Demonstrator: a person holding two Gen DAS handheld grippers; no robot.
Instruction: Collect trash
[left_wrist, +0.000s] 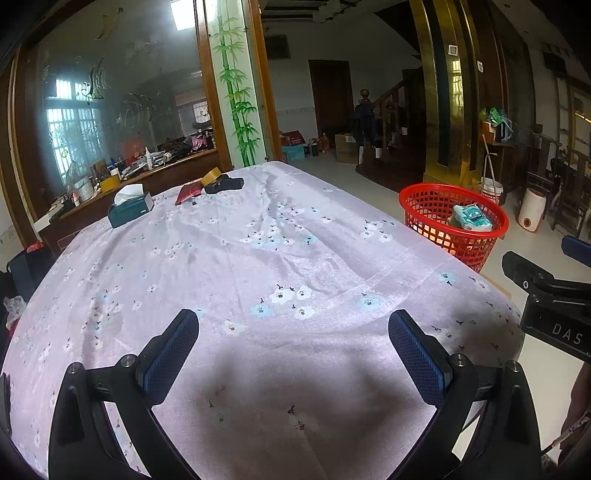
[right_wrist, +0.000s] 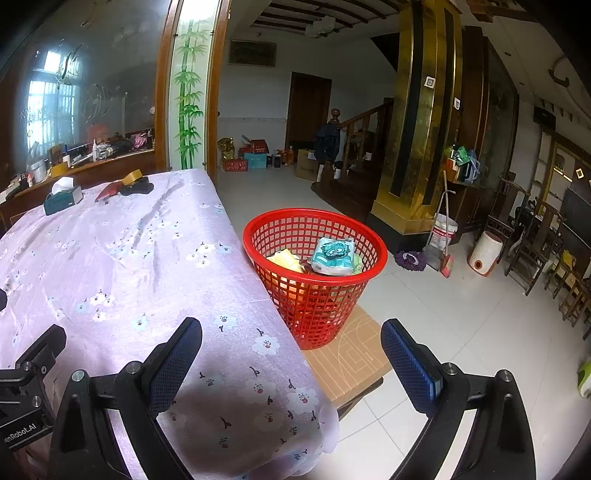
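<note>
A red mesh basket (right_wrist: 314, 280) stands on a cardboard box (right_wrist: 351, 362) beside the table's right edge; it holds a teal cartoon-print packet (right_wrist: 332, 254) and a yellow wrapper (right_wrist: 284, 260). In the left wrist view the red basket (left_wrist: 454, 221) shows at the right with the same teal packet (left_wrist: 472, 218) inside. My left gripper (left_wrist: 293, 354) is open above the near part of the lilac flowered tablecloth (left_wrist: 258, 258), nothing between its fingers. My right gripper (right_wrist: 291, 363) is open over the table's near right corner, short of the basket, and holds nothing.
At the table's far end lie a dark green tissue box (left_wrist: 131, 210), a red packet (left_wrist: 188, 194), a roll of tape (left_wrist: 210, 176) and a black object (left_wrist: 224, 184). A cluttered counter (left_wrist: 110, 173) runs behind. On the tiled floor (right_wrist: 461, 306) stand a bucket, mop, white heater (right_wrist: 485, 254) and wooden chairs (right_wrist: 535, 240).
</note>
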